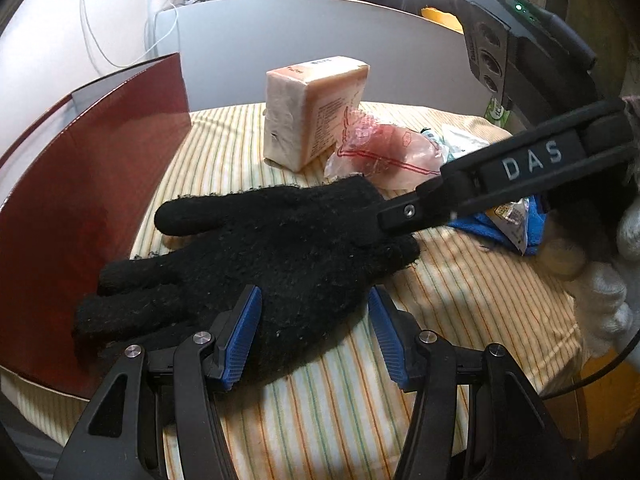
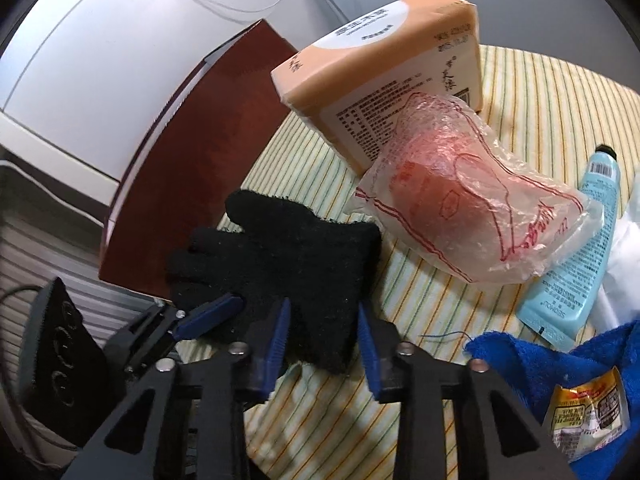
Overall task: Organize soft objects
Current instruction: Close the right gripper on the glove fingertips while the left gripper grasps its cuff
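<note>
A black knit glove [image 1: 280, 248] lies flat on the striped cloth [image 1: 360, 400], fingers toward the red box. My left gripper [image 1: 314, 296] stands open over the glove's palm, its blue pads [image 1: 244, 336] on either side of it without squeezing. My right gripper [image 1: 400, 216] comes in from the right at the cuff. In the right wrist view the right gripper [image 2: 324, 308] is shut on the cuff corner of the black glove [image 2: 280, 252], which fills the gap between the pads. One left pad [image 2: 212, 316] rests on the glove there.
A dark red box [image 1: 80, 200] stands open along the left. Behind the glove are an orange tissue pack [image 2: 380, 60] and a clear plastic bag [image 2: 472, 208] with something red inside. To the right lie a pale blue tube [image 2: 576, 264], a blue towel [image 2: 560, 360] and a snack packet [image 2: 584, 416].
</note>
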`<state>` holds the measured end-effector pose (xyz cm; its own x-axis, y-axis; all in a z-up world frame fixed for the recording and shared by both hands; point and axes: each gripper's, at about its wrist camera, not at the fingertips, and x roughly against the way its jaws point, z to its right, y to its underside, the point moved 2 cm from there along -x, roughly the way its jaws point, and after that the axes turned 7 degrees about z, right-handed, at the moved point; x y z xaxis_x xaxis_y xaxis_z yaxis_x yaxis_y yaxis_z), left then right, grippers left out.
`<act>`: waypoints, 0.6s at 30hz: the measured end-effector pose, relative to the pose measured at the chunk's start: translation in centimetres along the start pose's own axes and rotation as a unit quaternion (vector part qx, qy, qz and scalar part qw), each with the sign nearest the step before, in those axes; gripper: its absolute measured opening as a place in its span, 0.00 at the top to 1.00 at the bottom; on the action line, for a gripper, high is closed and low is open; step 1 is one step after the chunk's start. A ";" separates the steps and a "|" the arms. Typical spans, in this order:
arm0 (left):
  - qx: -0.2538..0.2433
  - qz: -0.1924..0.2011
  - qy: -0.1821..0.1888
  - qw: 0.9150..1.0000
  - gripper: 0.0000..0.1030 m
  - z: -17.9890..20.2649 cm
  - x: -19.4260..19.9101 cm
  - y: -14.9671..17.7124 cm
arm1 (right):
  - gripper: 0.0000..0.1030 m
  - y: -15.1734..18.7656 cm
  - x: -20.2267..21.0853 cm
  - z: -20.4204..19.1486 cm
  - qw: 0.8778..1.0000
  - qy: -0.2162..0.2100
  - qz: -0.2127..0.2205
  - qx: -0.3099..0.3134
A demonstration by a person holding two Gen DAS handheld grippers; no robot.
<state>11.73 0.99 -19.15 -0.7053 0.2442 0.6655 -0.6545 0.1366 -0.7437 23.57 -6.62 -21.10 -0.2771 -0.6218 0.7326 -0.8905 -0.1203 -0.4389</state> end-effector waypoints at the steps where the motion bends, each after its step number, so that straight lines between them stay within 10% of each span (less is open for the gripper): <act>1: -0.003 0.000 0.001 1.000 0.47 0.1 -0.1 0.0 | 0.81 -0.1 0.1 0.1 1.000 -0.001 0.001 -0.003; 10: -0.014 0.009 -0.015 1.000 0.47 0.6 -0.3 0.5 | 0.94 0.2 0.7 -1.5 1.000 -0.023 0.007 0.002; 18: 0.014 0.018 -0.028 0.999 0.86 -0.3 0.4 0.2 | 0.94 0.5 2.1 -3.4 0.998 -0.057 0.012 0.002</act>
<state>11.43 1.44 -19.09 -0.7416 0.1941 0.6422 -0.6359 0.1015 -0.7650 21.32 -5.40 -18.01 -0.2551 -0.7079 0.6586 -0.8825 -0.1078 -0.4577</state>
